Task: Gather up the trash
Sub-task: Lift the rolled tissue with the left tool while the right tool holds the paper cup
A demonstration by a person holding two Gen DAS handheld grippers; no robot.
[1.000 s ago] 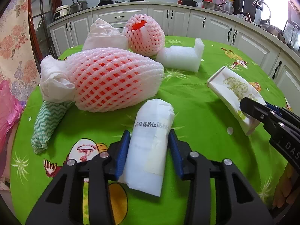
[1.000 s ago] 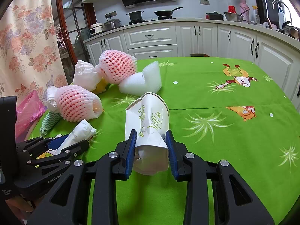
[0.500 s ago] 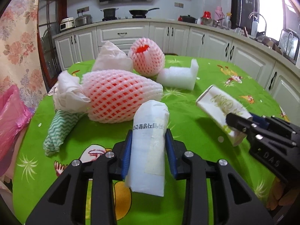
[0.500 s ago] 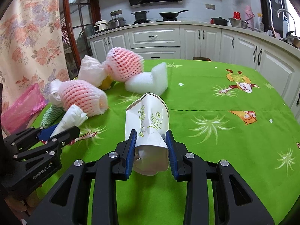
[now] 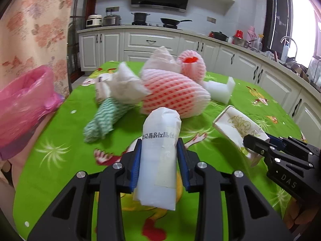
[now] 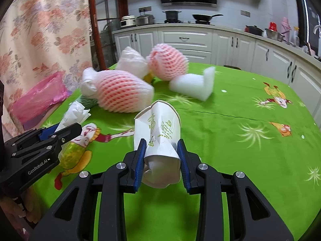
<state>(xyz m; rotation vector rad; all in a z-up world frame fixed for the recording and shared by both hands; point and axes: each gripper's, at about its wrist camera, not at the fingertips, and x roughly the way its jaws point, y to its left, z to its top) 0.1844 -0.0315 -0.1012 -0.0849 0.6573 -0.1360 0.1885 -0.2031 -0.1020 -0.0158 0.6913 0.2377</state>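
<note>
**Both grippers carrying trash toward the pink bag**

The white paper roll is sitting clamped in the left gripper, the crumpled paper cup in the right gripper, both lifted off the green counter, heading for the pink bag

Black claw, blue pads, silver screws, "GenRobot.AI" marking.

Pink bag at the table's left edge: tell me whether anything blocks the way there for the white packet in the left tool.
Nothing visible does. The left tool is shut on the white packet, above the green tablecloth. The pink bag hangs off the left edge; the striped cloth lies farther back, off the direct line.
</note>
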